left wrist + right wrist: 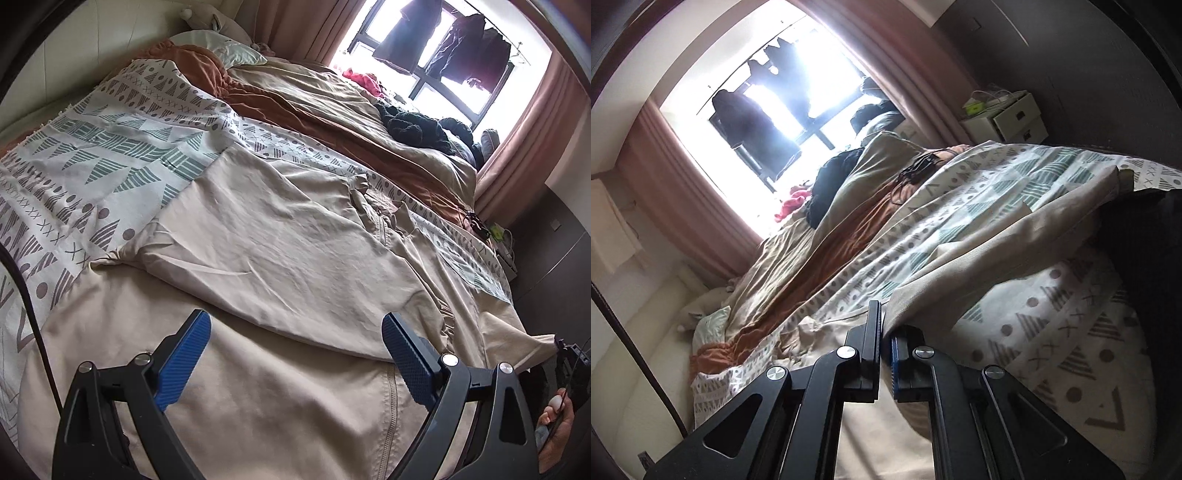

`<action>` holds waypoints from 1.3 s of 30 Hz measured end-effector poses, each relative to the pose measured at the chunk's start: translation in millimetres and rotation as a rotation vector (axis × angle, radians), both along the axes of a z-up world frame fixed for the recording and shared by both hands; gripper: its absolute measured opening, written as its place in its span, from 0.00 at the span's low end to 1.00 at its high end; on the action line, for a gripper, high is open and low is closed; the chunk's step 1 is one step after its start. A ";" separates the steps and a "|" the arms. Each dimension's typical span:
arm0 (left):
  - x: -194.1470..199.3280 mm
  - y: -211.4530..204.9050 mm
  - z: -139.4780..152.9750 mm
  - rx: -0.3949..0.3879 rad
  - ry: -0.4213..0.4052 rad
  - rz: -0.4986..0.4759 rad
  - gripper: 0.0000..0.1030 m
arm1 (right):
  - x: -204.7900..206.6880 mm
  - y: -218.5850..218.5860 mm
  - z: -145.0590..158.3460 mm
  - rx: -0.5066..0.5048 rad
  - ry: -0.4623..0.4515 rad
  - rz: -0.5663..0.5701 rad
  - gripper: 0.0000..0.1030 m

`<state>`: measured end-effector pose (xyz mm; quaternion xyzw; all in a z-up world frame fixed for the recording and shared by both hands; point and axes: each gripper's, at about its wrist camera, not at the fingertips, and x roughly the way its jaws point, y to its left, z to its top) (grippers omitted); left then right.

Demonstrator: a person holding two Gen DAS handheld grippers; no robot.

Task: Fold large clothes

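Note:
A large beige jacket (280, 236) with a zipper lies spread on the patterned bedspread (92, 158), one part folded over its middle. My left gripper (295, 354) is open and empty, just above the jacket's near part. My right gripper (884, 332) is shut on a beige edge of the jacket (979, 254) and holds it lifted, the cloth stretched taut away from the jaws. The right gripper also shows at the right edge of the left wrist view (565, 354), pinching a jacket corner.
A rumpled tan and rust duvet (332, 107) lies behind the jacket. Black clothes (413, 125) and a red garment (362, 79) sit near the window. A pillow (225, 46) is at the headboard. A white nightstand (1008, 114) stands past the bed.

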<state>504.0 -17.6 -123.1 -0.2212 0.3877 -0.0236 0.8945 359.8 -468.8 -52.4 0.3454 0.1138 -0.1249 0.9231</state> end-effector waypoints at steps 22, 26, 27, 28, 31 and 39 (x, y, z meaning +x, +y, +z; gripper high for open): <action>-2.2 10.0 1.9 -0.112 0.000 -0.018 0.93 | 96.1 49.1 -54.2 0.210 0.358 0.259 0.34; -4.2 5.5 3.2 -0.113 -0.001 -0.026 0.93 | 63.9 38.0 -37.1 0.232 0.288 0.227 1.00; -5.1 4.5 3.4 -0.111 -0.002 -0.028 0.93 | 56.3 33.2 -33.5 0.236 0.275 0.213 1.00; -6.1 3.4 3.7 -0.109 -0.002 -0.030 0.93 | 47.4 27.3 -31.0 0.248 0.263 0.194 1.00; -8.5 2.4 4.6 -0.100 -0.004 -0.033 0.93 | 18.0 4.4 -24.8 0.268 0.243 0.098 1.00; -9.1 8.0 2.4 -0.082 -0.002 -0.011 0.93 | -44.4 -66.5 -33.9 0.359 0.223 -0.152 1.00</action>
